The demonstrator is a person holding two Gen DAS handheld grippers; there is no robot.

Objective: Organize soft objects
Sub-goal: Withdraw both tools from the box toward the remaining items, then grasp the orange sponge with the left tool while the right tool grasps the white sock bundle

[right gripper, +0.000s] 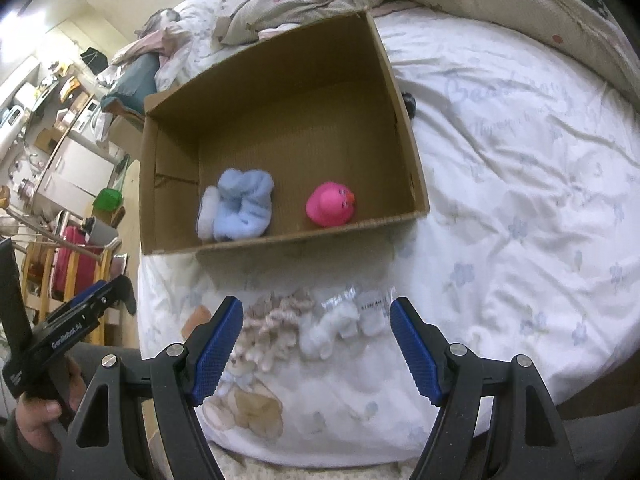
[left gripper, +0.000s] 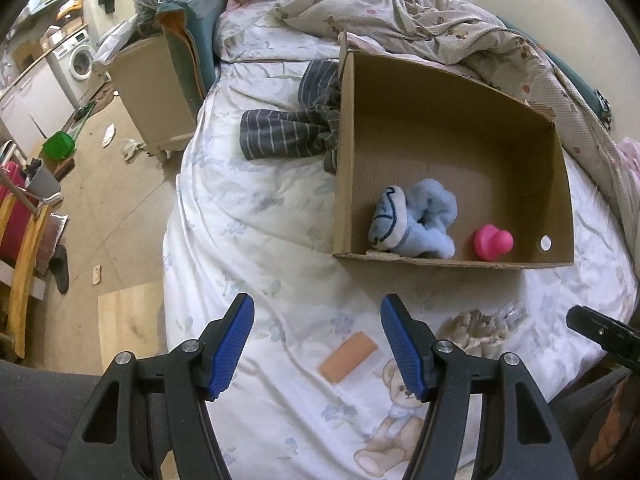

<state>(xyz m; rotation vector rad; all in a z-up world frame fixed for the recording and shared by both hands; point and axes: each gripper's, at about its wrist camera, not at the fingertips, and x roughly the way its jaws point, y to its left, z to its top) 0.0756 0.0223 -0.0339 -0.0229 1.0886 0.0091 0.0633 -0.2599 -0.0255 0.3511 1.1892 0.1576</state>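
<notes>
Both grippers hang over the near edge of the bed (left gripper: 248,216), pointing steeply down.

Left gripper (left gripper: 317,350): jaws apart, nothing between the pads. An orange-pink pad-like item (left gripper: 347,357) lies on the sheet inside the gap, nearer the right-hand finger, touching neither.

Right gripper (right gripper: 316,346): jaws wide apart, empty. A beige crinkled soft item (right gripper: 276,320) and a white fluffy item in clear wrapping (right gripper: 340,322) lie side by side on the sheet between and just beyond the fingertips; no pad contact visible. View is blurred here, so what these two are stays uncertain.

Cardboard box (right gripper: 412,148) sits open on the bed beyond both grippers. Inside, against its near wall: light blue plush toy (right gripper: 240,206) on the left, pink duck toy (right gripper: 331,205) on the right, apart.

Striped grey garment (left gripper: 288,128) lies on the sheet against the box's left outer wall.
</notes>
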